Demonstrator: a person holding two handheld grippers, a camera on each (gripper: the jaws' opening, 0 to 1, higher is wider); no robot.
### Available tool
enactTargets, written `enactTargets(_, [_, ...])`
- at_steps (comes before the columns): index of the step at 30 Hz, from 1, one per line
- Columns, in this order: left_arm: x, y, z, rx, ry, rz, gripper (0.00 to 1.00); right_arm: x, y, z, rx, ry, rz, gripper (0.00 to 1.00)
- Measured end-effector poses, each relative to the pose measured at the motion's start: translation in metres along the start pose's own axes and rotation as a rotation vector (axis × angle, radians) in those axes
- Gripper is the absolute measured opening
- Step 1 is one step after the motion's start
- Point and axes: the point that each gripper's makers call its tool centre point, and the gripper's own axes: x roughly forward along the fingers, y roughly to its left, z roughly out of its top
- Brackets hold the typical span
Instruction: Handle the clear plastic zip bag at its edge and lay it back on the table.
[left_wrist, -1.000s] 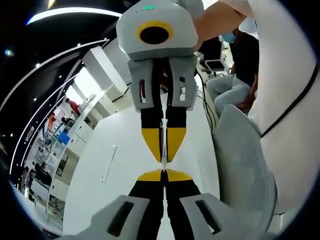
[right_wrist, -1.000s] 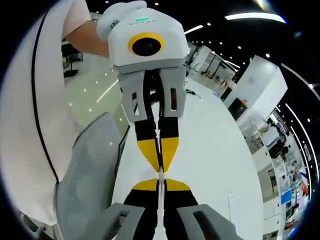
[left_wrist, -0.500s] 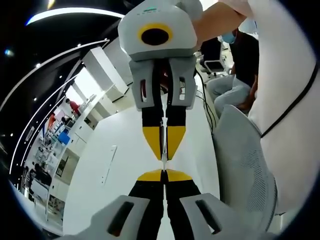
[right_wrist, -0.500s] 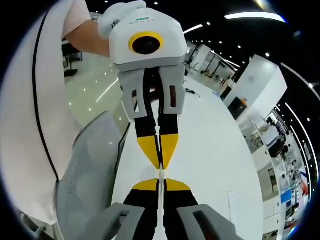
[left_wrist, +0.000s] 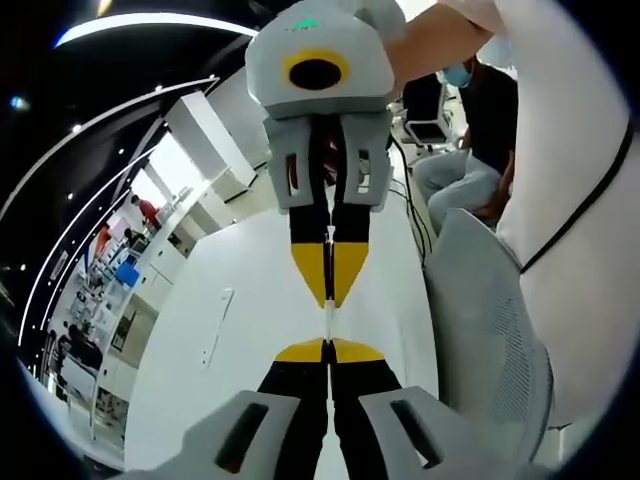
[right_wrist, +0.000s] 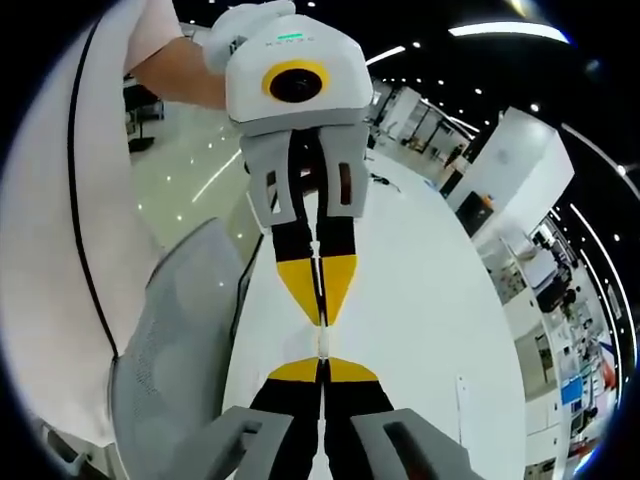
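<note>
The clear plastic zip bag (left_wrist: 328, 322) appears edge-on as a thin clear strip stretched between two facing grippers above the white table (left_wrist: 240, 300). My left gripper (left_wrist: 327, 346) rises from the bottom of the left gripper view, shut on one end of the strip. My right gripper (left_wrist: 328, 300) comes down from the top, shut on the other end. In the right gripper view the same strip of bag (right_wrist: 321, 340) runs from my right gripper (right_wrist: 321, 362) up to my left gripper (right_wrist: 320, 318). Most of the bag's body is hidden behind the jaws.
A grey mesh chair (left_wrist: 490, 330) (right_wrist: 170, 340) stands against the table's edge. A person in white (left_wrist: 570, 200) holds the grippers. Another person (left_wrist: 470, 150) sits farther back. The white table (right_wrist: 420, 280) stretches away under the grippers, with cables (left_wrist: 412, 215) at its far end.
The two grippers have drawn slightly apart, so the gap between their tips has widened and more of the bag's edge shows between them.
</note>
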Motion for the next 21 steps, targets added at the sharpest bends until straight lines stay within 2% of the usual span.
enactTargets(3, [0.0001,-0.0011,-0.0006,0.004,0.003,-0.005,0.00,0.0008,0.0000,-0.0007,-0.005,0.022,0.000,0.00])
enactTargets(14, [-0.0012,0.0006,-0.0012,0.002,-0.002,0.011,0.00,0.0012,0.0012,0.0029,0.018,-0.016,0.009,0.00])
enactTargets(16, [-0.0013,0.0016,-0.0026,0.001,0.001,0.015,0.00,0.0023,0.0030,0.0033,0.032,-0.015,0.019,0.03])
enactTargets(21, [-0.0016,0.0026,-0.0040,-0.007,0.000,0.019,0.00,0.0045,-0.0008,0.0039,0.041,-0.023,0.007,0.04])
